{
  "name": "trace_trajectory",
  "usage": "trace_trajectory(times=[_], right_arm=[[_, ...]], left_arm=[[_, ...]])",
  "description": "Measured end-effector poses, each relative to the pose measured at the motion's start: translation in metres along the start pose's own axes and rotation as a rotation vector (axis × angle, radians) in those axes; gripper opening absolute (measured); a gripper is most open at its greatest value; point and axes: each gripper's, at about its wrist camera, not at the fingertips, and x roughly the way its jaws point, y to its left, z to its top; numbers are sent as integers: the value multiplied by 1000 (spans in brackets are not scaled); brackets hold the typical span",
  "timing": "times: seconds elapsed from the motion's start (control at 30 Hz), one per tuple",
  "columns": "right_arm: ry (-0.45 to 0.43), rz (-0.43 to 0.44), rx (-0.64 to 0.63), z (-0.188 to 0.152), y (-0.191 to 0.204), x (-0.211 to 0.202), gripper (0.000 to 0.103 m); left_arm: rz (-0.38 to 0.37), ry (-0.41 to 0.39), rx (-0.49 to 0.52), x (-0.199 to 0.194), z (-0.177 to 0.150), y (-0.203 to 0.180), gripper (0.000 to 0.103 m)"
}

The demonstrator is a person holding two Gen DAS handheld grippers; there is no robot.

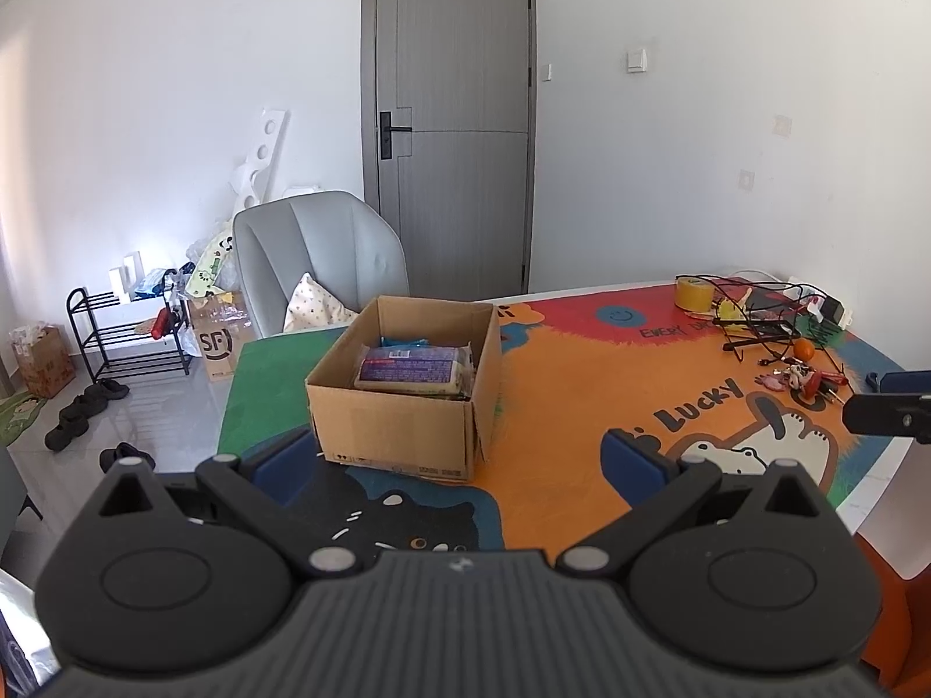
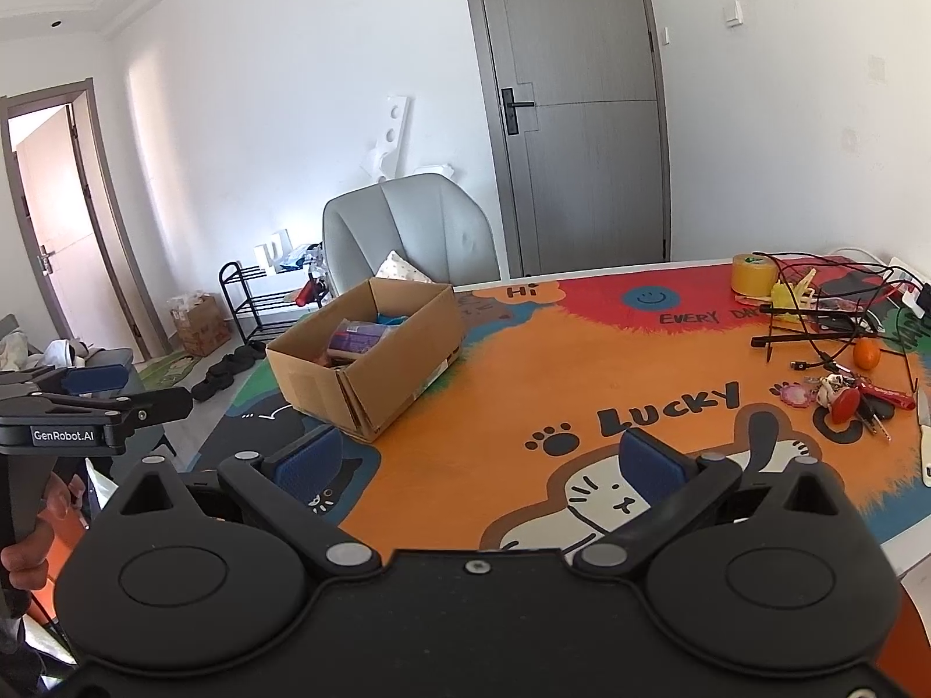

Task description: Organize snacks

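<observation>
Sitting on the table [image 1: 582, 384], one cardboard box [image 1: 407, 407] holds at least two snack packs [image 1: 416, 369]. Both the left gripper [image 1: 459, 459] and right gripper [image 2: 474, 459] hang released, grasping nothing.

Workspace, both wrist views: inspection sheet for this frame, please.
Surface: table under a colourful cartoon mat.
Job's things: open cardboard box near the mat's left edge, holding a purple snack pack and a blue packet behind it; no loose snacks seen on the mat.
Clutter: yellow tape roll, small orange, keys with charms, all at the far right.
Grippers: left gripper open and holding nothing; right gripper open and holding nothing.
Cables: black cables tangled by the tape roll.
Surroundings: grey chair, closed grey door, shoe rack.
</observation>
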Motion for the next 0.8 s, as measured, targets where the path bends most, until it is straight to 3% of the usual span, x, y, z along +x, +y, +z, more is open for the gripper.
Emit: trace_trajectory(times=[0.8], right_arm=[[-13,2,-2,3,2,-4,103]], left_arm=[[-1,-7,0,-6,3,-1,103]])
